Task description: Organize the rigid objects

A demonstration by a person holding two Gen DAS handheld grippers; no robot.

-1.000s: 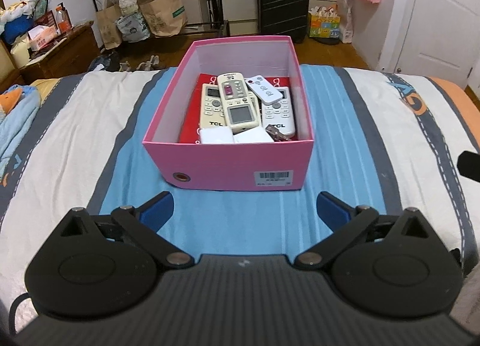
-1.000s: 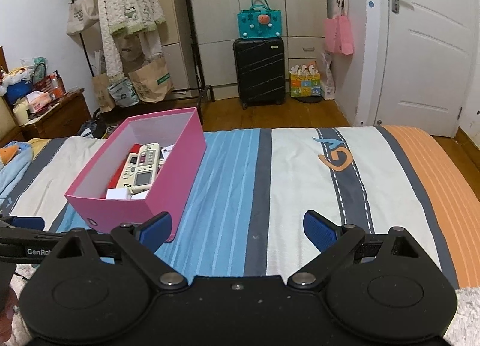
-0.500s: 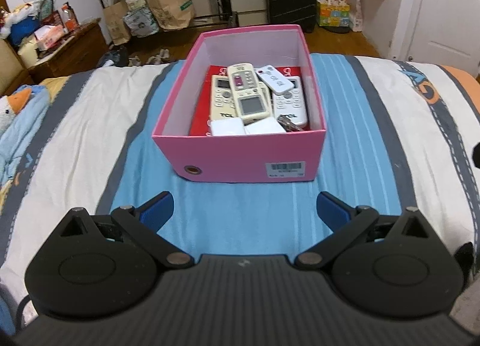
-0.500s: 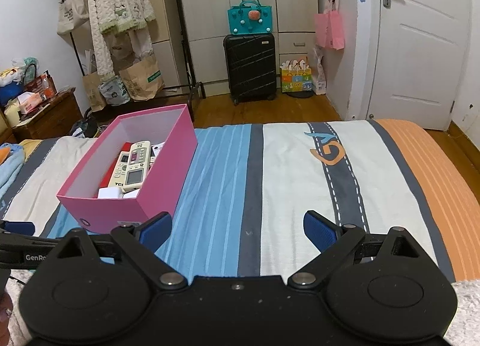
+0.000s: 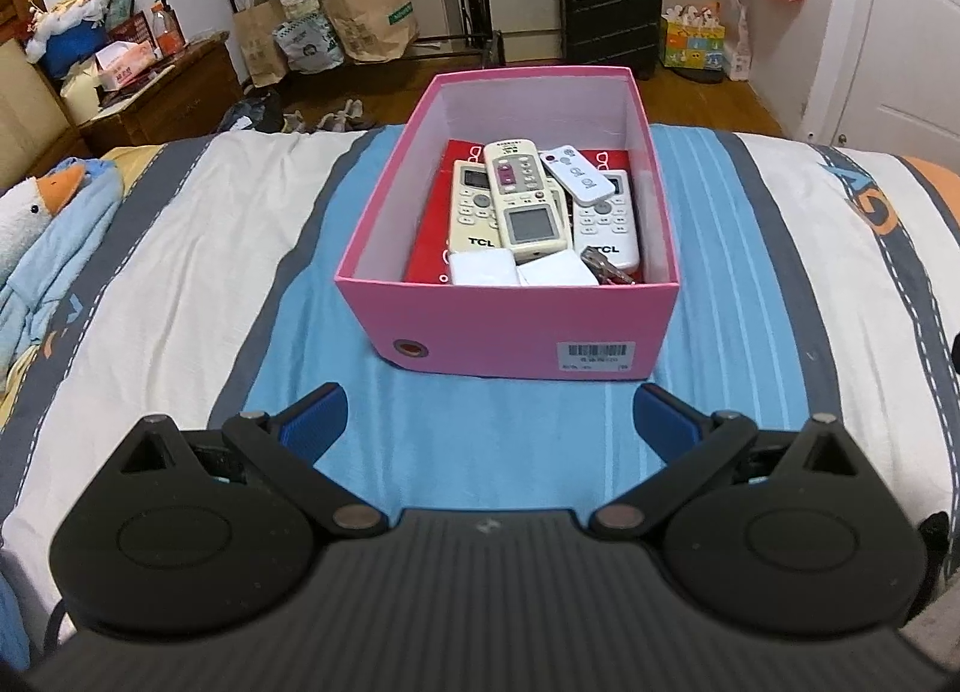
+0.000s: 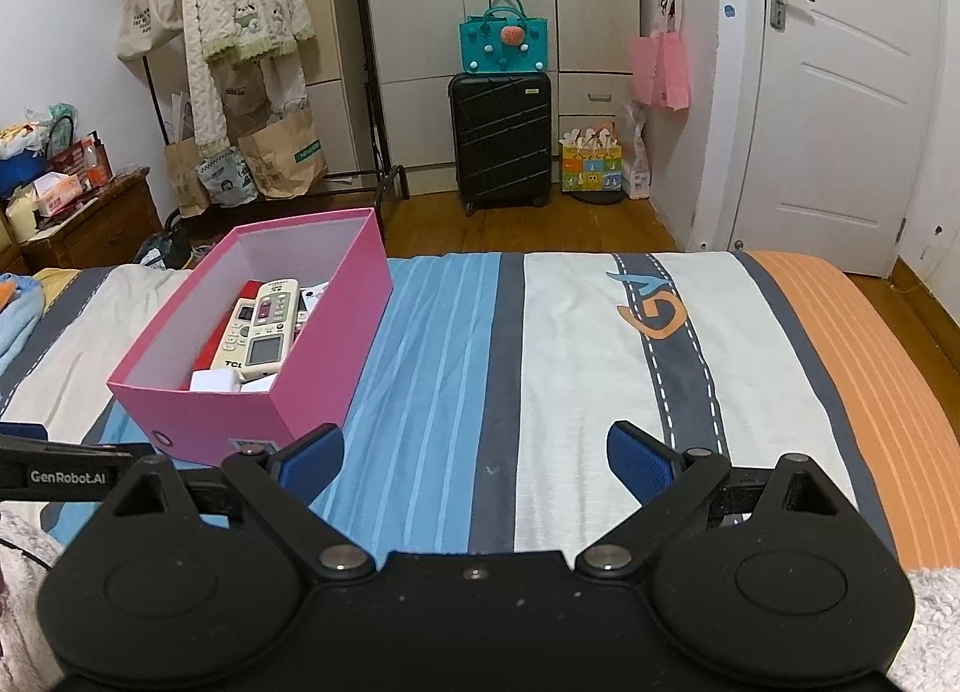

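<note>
A pink box [image 5: 510,326] sits open on the bed straight ahead of the left gripper's spread fingers and ahead-left of the right one. Inside lie three cream and white remotes [image 5: 525,200] flat on a red card, a small white remote [image 5: 577,174] slanted on top. Two white blocks [image 5: 485,267] and keys [image 5: 606,266] rest against the near wall.
</note>
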